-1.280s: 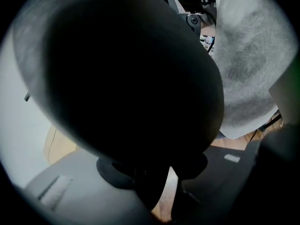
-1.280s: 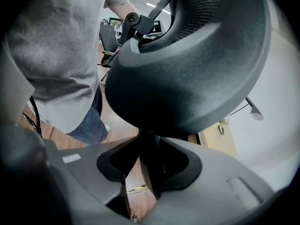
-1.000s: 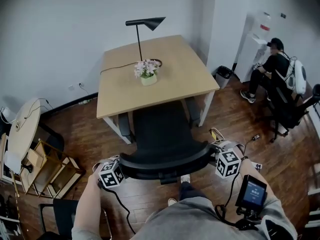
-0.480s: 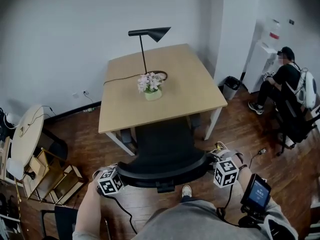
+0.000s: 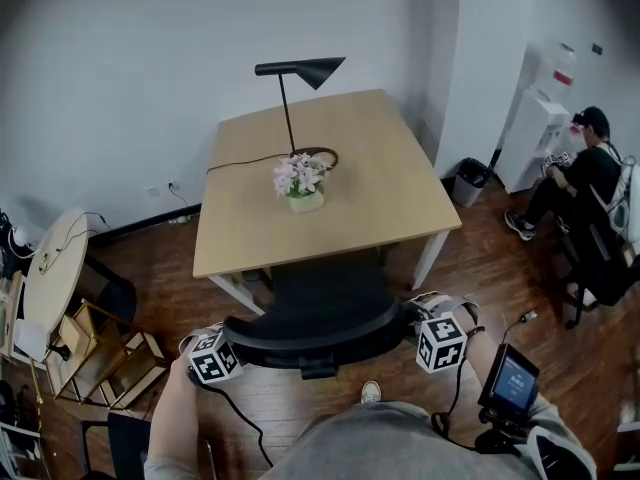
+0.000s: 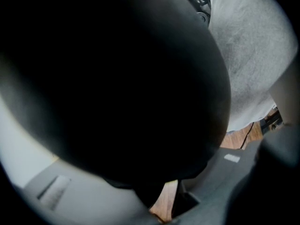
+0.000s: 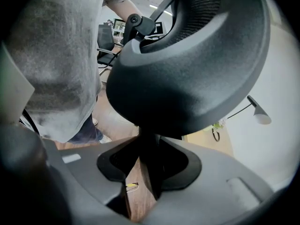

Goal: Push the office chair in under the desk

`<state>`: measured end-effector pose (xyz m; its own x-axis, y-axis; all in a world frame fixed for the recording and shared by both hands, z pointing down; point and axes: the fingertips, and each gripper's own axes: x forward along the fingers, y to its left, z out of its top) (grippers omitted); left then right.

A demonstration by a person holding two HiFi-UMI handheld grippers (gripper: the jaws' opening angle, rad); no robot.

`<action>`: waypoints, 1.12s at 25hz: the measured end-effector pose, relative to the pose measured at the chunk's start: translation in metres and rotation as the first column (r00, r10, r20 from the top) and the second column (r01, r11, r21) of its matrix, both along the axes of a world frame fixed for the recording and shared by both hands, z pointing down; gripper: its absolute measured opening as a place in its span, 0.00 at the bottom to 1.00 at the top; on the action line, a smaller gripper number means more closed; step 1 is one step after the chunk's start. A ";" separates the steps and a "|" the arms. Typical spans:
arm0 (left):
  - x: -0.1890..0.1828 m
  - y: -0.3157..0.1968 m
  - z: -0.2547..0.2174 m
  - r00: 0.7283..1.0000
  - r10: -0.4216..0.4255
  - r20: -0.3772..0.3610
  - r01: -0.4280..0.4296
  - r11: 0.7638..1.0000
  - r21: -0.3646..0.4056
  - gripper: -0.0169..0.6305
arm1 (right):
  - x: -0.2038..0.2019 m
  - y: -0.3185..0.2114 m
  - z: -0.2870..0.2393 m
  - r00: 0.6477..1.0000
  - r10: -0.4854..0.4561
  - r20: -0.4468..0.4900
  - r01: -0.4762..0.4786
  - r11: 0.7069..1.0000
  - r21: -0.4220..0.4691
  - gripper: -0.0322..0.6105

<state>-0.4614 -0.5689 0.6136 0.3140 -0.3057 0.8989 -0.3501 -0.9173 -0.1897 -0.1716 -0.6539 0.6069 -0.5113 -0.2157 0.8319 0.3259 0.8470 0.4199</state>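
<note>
Wooden desk (image 5: 380, 183) stands with its near edge toward the person. Black office chair (image 5: 322, 290) sits centred at that edge, with the seat partly beneath the top and the backrest (image 5: 310, 330) still clear of it on the person's side. Left gripper (image 5: 228, 346) is clamped on the backrest's left end and right gripper (image 5: 420, 330) on its right end. Each gripper view shows the rim pinched between the jaws. Judgement: the push is under way but not complete. Recommend equal, level pressure from both sides so the chair runs straight between the desk legs. Stop short of any knock that would jolt the lamp (image 5: 300, 69) or flower pot (image 5: 303, 200).
</note>
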 end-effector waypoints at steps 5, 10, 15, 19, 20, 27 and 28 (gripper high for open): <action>-0.005 -0.027 -0.002 1.000 -0.021 0.004 0.021 1.000 0.006 0.32 | -0.005 -0.029 -0.003 1.000 -0.019 0.005 0.018 1.000 0.007 0.28; -0.010 -0.054 -0.004 0.999 -0.040 0.006 0.040 0.999 0.014 0.32 | -0.011 -0.058 -0.005 1.000 -0.024 0.002 0.024 1.000 0.006 0.28; -0.018 -0.082 -0.004 0.999 -0.037 0.002 0.036 0.999 0.018 0.33 | -0.018 -0.084 -0.006 1.000 -0.018 0.001 0.018 1.000 0.005 0.28; -0.029 -0.103 -0.002 1.000 -0.027 0.003 0.027 0.999 0.018 0.33 | -0.029 -0.101 -0.003 1.000 0.000 -0.004 0.000 1.000 -0.005 0.28; -0.032 -0.107 -0.001 1.000 -0.024 0.004 0.024 1.000 0.018 0.33 | -0.031 -0.105 -0.002 1.000 0.003 -0.005 -0.003 1.000 -0.007 0.28; -0.043 -0.141 0.000 1.000 -0.014 0.013 0.014 0.999 0.039 0.33 | -0.042 -0.135 -0.001 1.000 0.027 -0.008 -0.027 1.000 -0.003 0.28; -0.045 -0.145 0.001 1.000 -0.012 0.014 0.012 0.999 0.041 0.33 | -0.043 -0.139 -0.001 1.000 0.029 -0.008 -0.029 1.000 -0.003 0.28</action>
